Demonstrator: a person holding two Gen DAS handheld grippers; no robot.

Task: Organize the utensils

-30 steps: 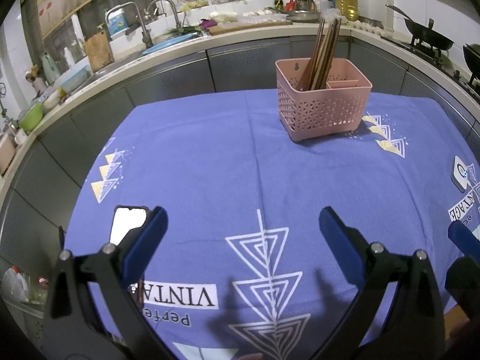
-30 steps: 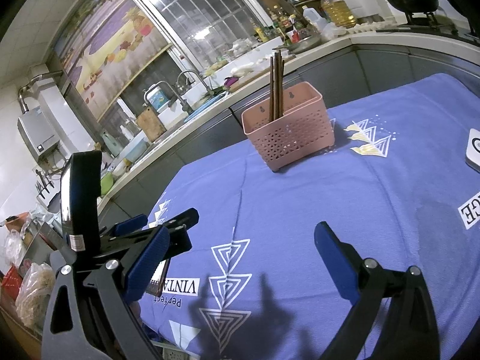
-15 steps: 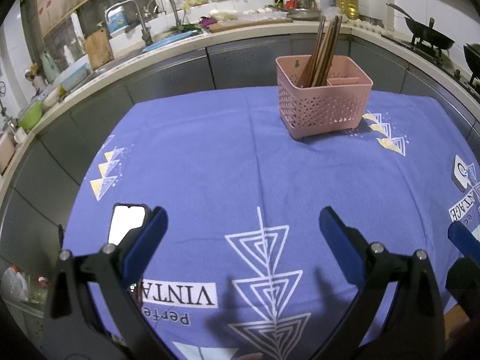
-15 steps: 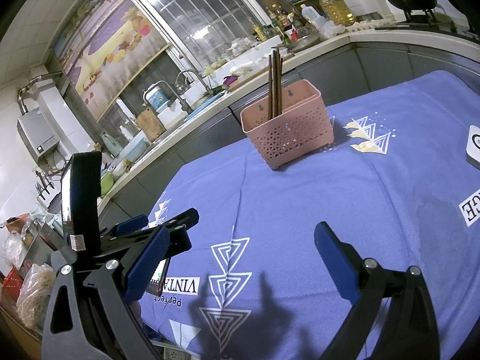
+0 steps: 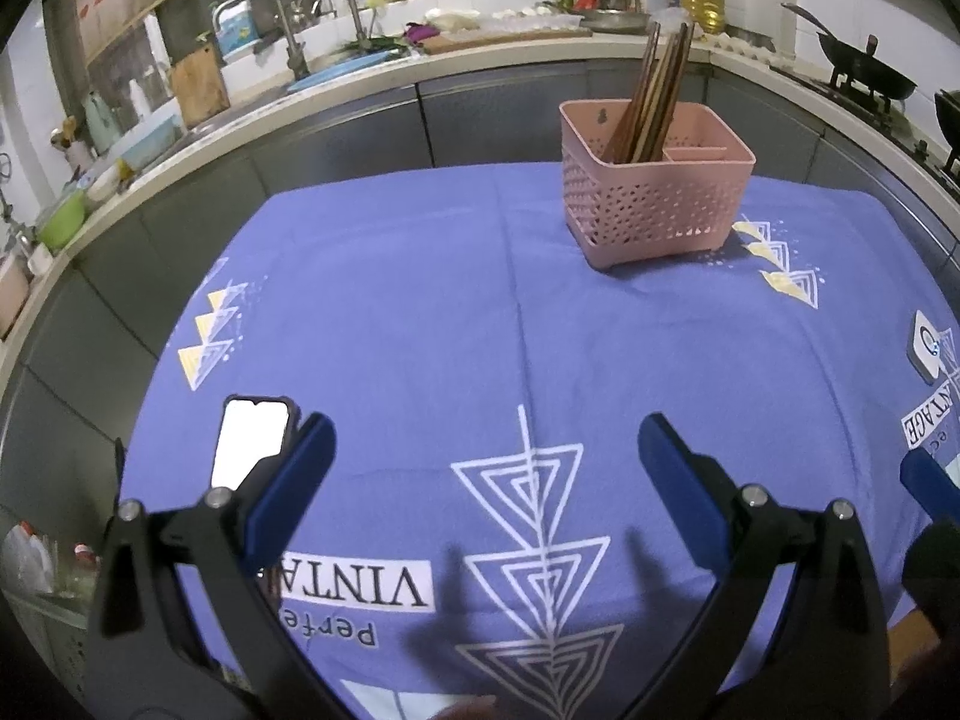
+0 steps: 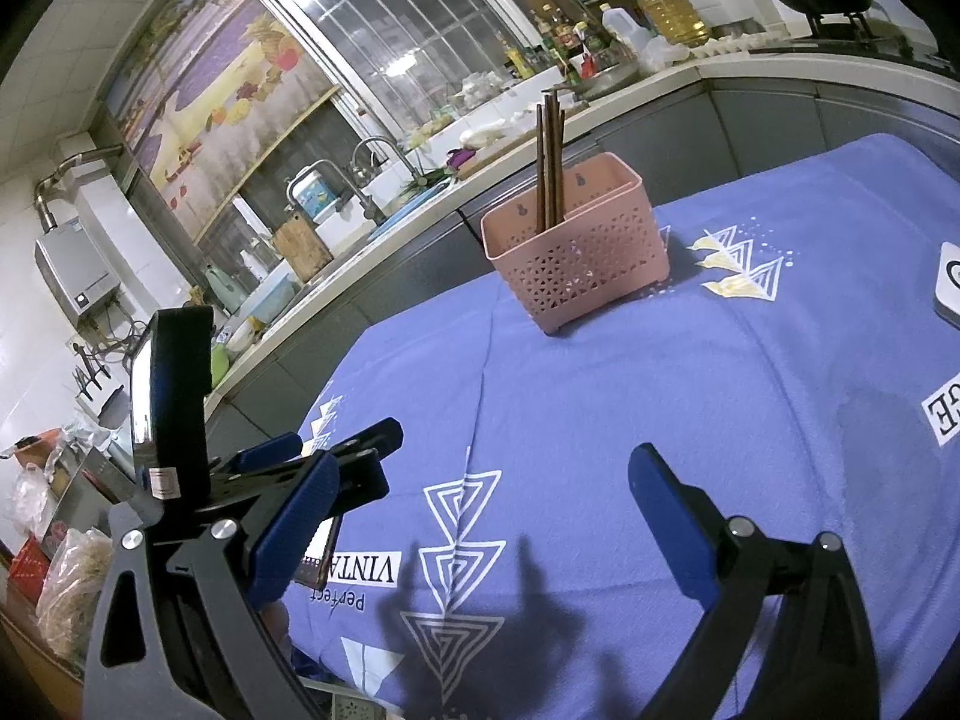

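Observation:
A pink perforated utensil basket (image 5: 657,189) (image 6: 576,252) stands at the far side of the blue tablecloth (image 5: 450,324) (image 6: 660,396). Several brown chopsticks (image 5: 651,96) (image 6: 549,156) stand upright in its left compartment. My left gripper (image 5: 483,465) hovers open over the near edge of the cloth, nothing between its blue pads. My right gripper (image 6: 480,510) is open too and holds nothing. The left gripper also shows at the left of the right wrist view, beside my right one. No loose utensil lies on the cloth.
A phone (image 5: 249,441) with a lit white screen lies on the cloth at the near left. A small white device (image 5: 927,345) (image 6: 951,282) sits at the right edge. Kitchen counters with a sink (image 5: 336,63), bottles and a wok (image 5: 864,69) curve behind the table.
Both views have drifted only slightly; the basket sits a touch lower and nearer in frame. Both grippers stay open and empty.

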